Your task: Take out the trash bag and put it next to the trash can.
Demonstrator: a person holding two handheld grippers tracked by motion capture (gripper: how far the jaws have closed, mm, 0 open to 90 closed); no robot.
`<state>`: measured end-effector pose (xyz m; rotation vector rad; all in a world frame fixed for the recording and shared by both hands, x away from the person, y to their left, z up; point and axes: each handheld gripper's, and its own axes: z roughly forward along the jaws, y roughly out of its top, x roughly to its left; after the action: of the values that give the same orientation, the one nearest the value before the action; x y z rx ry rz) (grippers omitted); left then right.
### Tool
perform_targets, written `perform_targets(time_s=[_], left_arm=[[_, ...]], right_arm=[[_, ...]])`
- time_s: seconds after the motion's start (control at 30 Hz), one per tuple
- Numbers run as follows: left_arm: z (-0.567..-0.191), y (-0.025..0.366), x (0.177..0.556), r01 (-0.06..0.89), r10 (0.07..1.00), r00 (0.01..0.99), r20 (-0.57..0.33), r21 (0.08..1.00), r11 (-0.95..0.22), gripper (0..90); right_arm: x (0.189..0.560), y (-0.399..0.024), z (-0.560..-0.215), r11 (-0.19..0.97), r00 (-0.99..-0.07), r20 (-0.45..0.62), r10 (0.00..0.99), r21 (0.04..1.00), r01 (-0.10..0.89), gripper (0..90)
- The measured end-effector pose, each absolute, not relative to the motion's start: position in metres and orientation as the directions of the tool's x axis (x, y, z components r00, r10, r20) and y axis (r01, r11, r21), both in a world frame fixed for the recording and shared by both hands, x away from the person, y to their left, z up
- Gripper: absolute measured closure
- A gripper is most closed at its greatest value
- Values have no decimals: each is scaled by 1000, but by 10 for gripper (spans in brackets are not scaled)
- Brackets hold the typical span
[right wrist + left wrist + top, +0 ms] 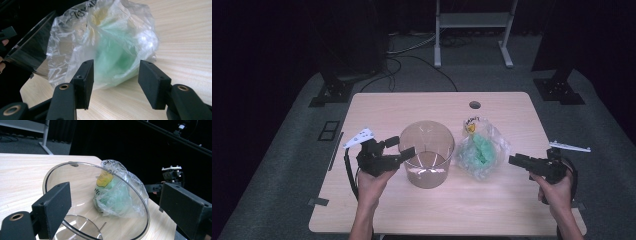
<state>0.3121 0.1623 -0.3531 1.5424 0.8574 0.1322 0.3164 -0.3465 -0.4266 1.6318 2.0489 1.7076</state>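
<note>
Jaws of the right gripper (113, 80) stood wide apart, nothing between the pads, pointing at the clear plastic bag (105, 42) just ahead of them, not touching. Jaws of the left gripper (401, 146) were spread wide too, one on each side of the wall of the clear round container (427, 152), one jaw at the rim; whether the pads pressed on it, could not tell.

Bag lay on the surface (492, 205) right of the container, touching or just beside it. Crumpled, with green stuff inside and a yellow printed patch at its far end. Container stood upright near the middle of the surface, open at the top, looked empty.

Surface was light wood grain with rounded corners and a small round hole (474, 105) near the far edge. Left hand (373, 184) and right hand (556, 189) came in from the near edge, the right one low near the right edge.

Room was dark. Grey carpet floor (287, 165) around the surface, black cables (412, 62) trailing on it beyond the far edge, a white metal frame (472, 30) standing further back, black stand feet (329, 92) at far left and far right. Black curtain behind.
</note>
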Motion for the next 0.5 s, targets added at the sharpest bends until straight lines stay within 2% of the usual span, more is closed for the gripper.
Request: perform_targets(time_s=[0.5], left_arm=[[-353,163,312,427,580,714,-392,901,83,92]], right_arm=[[300,-349,-444,-149,-431,548,717,724,673,457]])
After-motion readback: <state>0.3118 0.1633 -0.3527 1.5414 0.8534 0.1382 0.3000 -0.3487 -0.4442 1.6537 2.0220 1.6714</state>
